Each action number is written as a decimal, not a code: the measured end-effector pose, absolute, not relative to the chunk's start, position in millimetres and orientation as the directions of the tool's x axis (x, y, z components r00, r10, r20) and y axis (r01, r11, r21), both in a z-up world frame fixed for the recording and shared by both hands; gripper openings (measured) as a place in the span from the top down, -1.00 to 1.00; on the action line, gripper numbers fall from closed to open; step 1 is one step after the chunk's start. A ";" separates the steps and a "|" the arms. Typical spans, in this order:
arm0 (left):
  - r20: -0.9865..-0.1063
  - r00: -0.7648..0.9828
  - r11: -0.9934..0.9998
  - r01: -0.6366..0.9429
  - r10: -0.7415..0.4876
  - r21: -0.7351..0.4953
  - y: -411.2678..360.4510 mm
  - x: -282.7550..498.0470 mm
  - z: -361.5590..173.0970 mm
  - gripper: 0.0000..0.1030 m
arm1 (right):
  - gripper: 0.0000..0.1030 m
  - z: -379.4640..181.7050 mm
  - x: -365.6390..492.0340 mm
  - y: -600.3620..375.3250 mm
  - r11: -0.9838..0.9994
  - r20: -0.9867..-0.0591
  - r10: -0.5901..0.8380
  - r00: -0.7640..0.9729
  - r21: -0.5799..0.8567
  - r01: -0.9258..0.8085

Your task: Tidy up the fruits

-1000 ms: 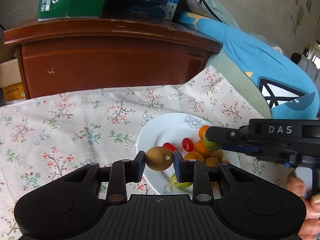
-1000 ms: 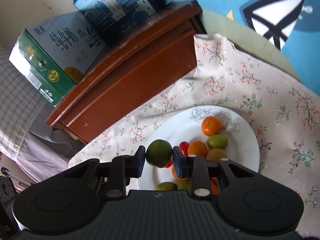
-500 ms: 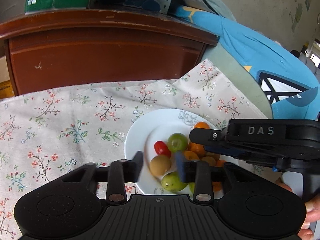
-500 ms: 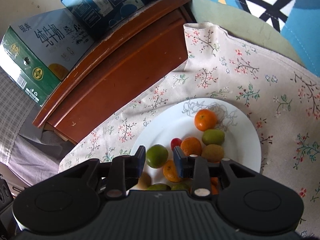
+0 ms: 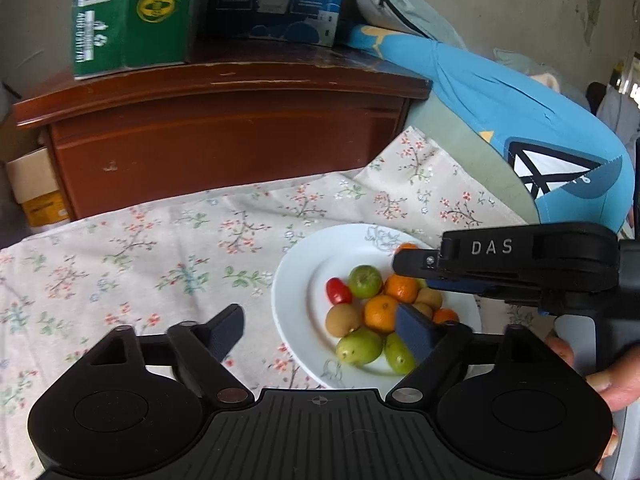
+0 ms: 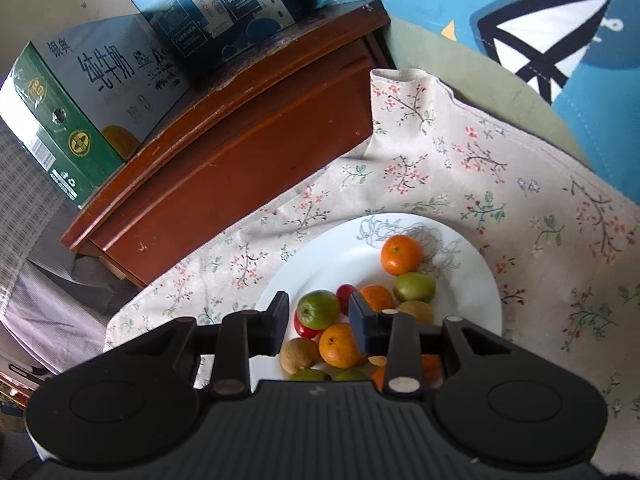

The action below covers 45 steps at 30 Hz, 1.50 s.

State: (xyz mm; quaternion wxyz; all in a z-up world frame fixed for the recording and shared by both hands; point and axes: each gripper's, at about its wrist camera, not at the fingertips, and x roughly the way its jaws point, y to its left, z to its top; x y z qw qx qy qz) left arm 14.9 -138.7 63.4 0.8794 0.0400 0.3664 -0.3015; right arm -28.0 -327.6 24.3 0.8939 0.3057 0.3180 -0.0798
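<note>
Now the flowered cloth (image 5: 168,264) carries the white plate (image 5: 296,300), where all the fruit lies heaped. Left gripper (image 5: 320,332): its fingers have just spread wide and hold nothing, the brown kiwi (image 5: 342,319) released among the others. Right gripper (image 6: 318,322): fingers parting slightly, the green fruit (image 6: 318,309) loose between them. Best to lift both straight up, so no pad nudges the pile.

A floral cloth (image 5: 160,264) covers the surface, with a white plate (image 5: 304,280) just ahead of the claws.
</note>
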 end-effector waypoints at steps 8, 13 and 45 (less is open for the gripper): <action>-0.684 0.581 0.850 0.514 -0.442 -0.113 -123.0 6.6 71.5 -0.78 | 0.19 31.3 -37.5 -314.5 0.844 -0.660 0.000 0.751 0.403 0.354; -0.705 0.588 0.871 0.484 -0.397 -0.086 -118.4 3.4 69.5 -0.79 | 0.06 34.4 -45.2 -311.7 0.849 -0.675 -0.032 0.737 0.370 0.377; -0.764 0.585 0.896 0.444 -0.274 0.018 -123.0 -11.8 61.7 -0.84 | -0.59 33.8 -94.6 -284.5 0.874 -0.770 -0.192 0.608 0.148 0.463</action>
